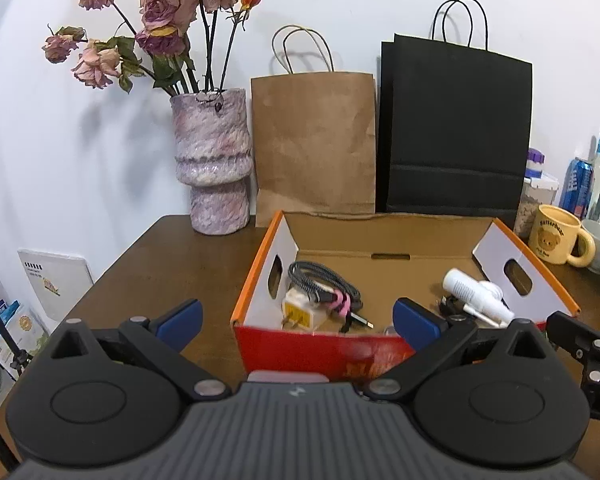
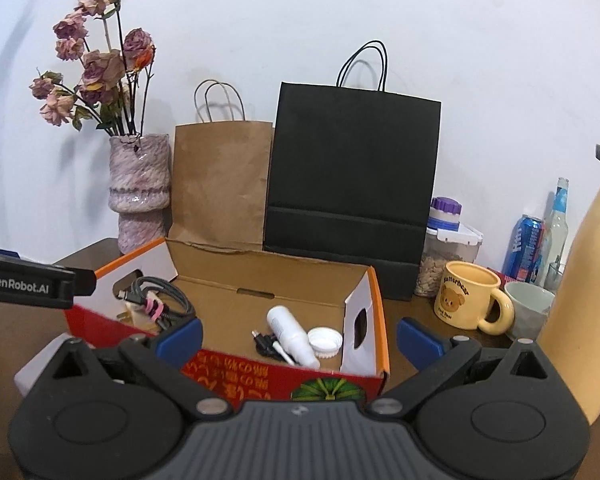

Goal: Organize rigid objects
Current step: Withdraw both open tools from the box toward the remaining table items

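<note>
**Both claws hang empty before the half-filled box**

The left claw [image 1: 298, 318] is seen spread wide, nothing between its blue pads, and the right claw [image 2: 299, 336] is likewise released and empty, both poised just short of the near wall of the cardboard box [image 1: 260, 264]. The box is set in the middle of the dark wooden tabletop [image 1: 148, 264], open-topped, its red printed front turned toward the cameras, orange edging along the rims and oval hand-holes cut in the white end flaps; a shallow, stiff container, judged well suited as the collecting place for the small hard items.

At the left end of the box, a coiled braided cable [image 1: 320, 280] is bundled with a pink tie [image 1: 342, 304] and lies touching a white wall charger [image 1: 300, 314], prongs pointing near. At the right end, a smooth white plastic bottle [image 2: 290, 330] lies on its side, with a ribbed white cap [image 2: 325, 342] just beside it and a small black cord [image 2: 266, 344] tucked against it. Like is apparently being kept with like: cables at one end, bottle parts at the other.

Behind the box, a brown paper bag [image 1: 314, 140] and a matte black bag [image 1: 456, 128] are propped against the wall, beside a glazed, mottled pink vase [image 1: 214, 160] of dried roses. To the right, a yellow bear mug [image 2: 470, 300] stands outside the box, near a grey cup [image 2: 528, 308]. With both claws free, a next pick is judged to be pending.
</note>
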`<state>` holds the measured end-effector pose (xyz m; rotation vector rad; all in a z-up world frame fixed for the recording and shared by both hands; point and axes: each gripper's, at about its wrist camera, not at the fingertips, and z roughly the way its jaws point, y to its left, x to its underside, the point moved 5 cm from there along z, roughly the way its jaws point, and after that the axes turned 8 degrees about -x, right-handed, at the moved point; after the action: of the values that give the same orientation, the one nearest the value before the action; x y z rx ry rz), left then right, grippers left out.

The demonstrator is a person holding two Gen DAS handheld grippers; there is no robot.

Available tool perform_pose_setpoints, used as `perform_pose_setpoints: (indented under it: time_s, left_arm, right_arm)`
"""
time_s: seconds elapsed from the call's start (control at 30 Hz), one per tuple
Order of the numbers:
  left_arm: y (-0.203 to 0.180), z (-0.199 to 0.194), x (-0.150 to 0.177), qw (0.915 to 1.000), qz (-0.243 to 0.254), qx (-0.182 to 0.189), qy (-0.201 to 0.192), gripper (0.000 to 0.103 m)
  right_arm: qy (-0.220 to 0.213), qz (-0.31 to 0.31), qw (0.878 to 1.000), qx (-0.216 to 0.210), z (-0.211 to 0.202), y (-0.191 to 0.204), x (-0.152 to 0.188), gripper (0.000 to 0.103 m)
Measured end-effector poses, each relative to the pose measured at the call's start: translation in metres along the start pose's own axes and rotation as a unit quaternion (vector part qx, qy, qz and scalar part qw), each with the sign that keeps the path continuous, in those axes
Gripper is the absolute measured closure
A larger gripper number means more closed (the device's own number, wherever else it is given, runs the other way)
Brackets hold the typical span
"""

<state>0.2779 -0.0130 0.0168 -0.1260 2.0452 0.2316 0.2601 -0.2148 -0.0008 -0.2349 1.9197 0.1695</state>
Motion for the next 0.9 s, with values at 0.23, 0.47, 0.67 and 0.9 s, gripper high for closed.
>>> perform_pose_setpoints:
  time_s: [0.23,0.47,0.67,0.9]
  left_arm:
    - [0.003,-0.012,0.022,0.9998,0.010,-0.001,0.017,0.000]
    - [0.007,-0.017,0.046,0.9991,0.018,-0.006,0.037,0.000]
    - [0.012,-0.019,0.056,0.9989,0.013,-0.012,0.043,0.000]
    - [0.016,-0.016,0.068,0.9983,0.010,-0.015,0.056,0.000]
  right_arm:
    - [0.018,0.009,1.000,0.004,-0.015,-0.007,0.020,0.000]
    - [0.047,0.009,0.999,0.007,-0.026,-0.020,0.045,0.000]
    - [0.087,0.007,0.996,0.006,-0.025,-0.031,0.070,0.000]
    - [0.128,0.003,0.992,-0.007,-0.009,-0.033,0.087,0.000]
